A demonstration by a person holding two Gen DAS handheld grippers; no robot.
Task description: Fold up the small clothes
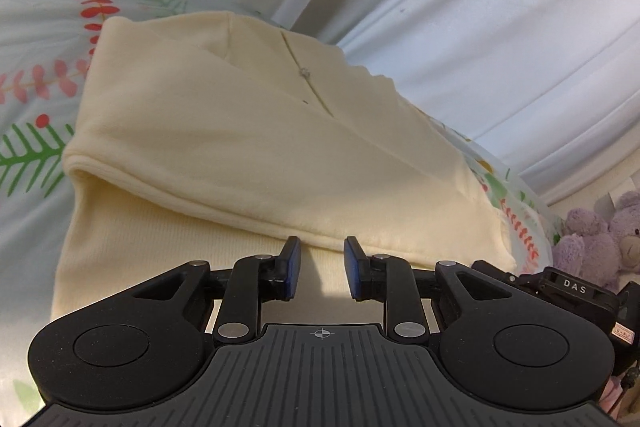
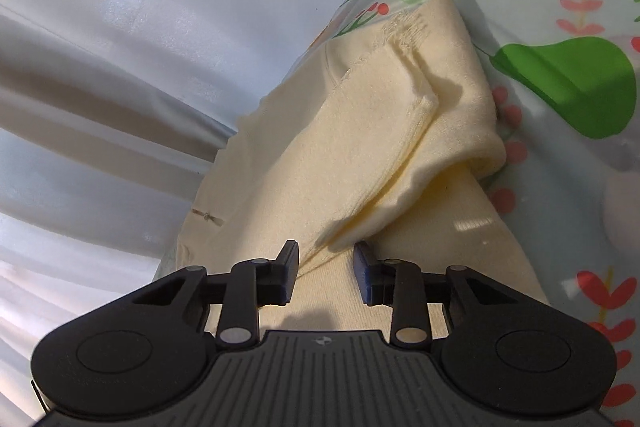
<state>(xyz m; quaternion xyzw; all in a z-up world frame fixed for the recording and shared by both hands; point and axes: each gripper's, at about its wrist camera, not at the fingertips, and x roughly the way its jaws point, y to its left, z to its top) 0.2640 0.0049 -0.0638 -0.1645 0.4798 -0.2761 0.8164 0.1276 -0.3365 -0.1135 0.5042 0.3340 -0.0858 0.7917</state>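
Observation:
A cream-coloured small garment [image 1: 248, 147] lies folded on a floral sheet [image 1: 36, 107], with an upper layer folded over a ribbed lower layer. My left gripper [image 1: 322, 259] is open and empty, its fingertips just in front of the folded edge. In the right wrist view the same garment [image 2: 360, 155] shows a folded sleeve with a ribbed cuff on top. My right gripper [image 2: 326, 263] is open, its jaws on either side of the folded layer's near edge, not closed on it.
White curtains [image 1: 460, 27] hang behind the bed and also show in the right wrist view [image 2: 120, 67]. Purple plush bears [image 1: 600, 231] sit at the right. The other gripper's body [image 1: 568, 291] is close on the right. The floral sheet [image 2: 560, 27] surrounds the garment.

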